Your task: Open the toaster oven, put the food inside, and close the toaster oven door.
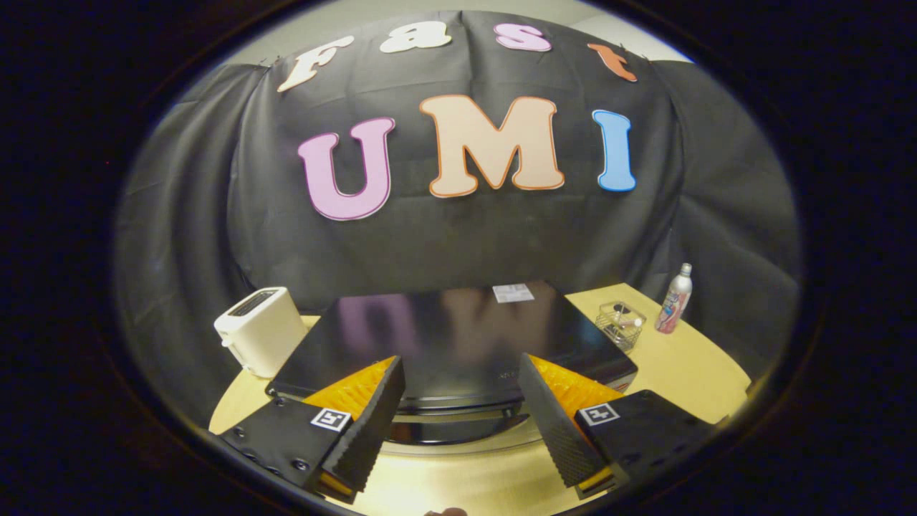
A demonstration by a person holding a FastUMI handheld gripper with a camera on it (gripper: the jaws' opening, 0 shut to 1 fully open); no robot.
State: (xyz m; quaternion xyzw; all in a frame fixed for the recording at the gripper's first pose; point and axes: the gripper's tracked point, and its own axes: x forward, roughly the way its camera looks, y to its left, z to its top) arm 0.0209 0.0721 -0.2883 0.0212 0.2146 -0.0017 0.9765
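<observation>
The glossy black box-shaped toaster oven (451, 337) is seen from above, set in the middle of the pale yellow wooden table (688, 373), its front toward the near edge. The door appears closed, though its face is largely hidden under the top; by that reading the opening is not yet done, and loading and closing are left. No food can be made out with any certainty. The gripper (462, 416) is held spread wide with nothing between its fingers, poised above the oven's front edge, which lies just ahead of and between the fingertips. A white plastic two-slot toaster (259, 330) is stood by the table's far left edge; a clear wire basket (620, 324) and a slim white spray bottle (674, 299) are placed toward the far right.
</observation>
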